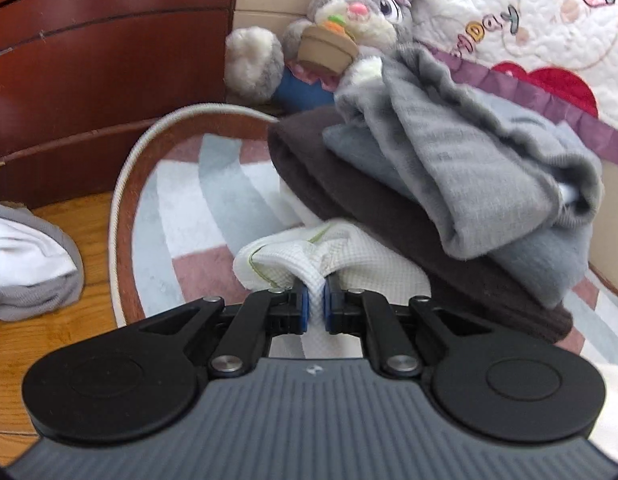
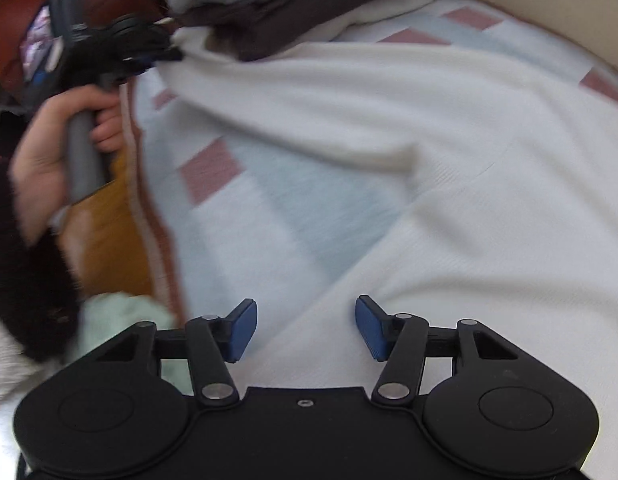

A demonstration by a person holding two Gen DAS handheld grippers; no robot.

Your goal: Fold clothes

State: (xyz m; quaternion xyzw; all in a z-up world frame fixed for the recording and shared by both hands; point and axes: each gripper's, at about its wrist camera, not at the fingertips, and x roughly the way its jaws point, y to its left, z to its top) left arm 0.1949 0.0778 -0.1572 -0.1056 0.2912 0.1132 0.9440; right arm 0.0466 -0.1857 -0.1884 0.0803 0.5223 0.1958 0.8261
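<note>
Left wrist view: left gripper [image 1: 316,304] fingers clamp a bunched corner of the white garment [image 1: 293,260], with a stuffed rabbit [image 1: 349,20] beyond. Right wrist view: right gripper [image 2: 305,330] fingers stand apart above the garment spread on the striped rug [image 2: 269,200]; farther left, a hand [image 2: 53,152] grips the other gripper's handle.

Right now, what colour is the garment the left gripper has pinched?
White, with a fine waffle texture: white garment in the left gripper; clearest in the left wrist view.
</note>
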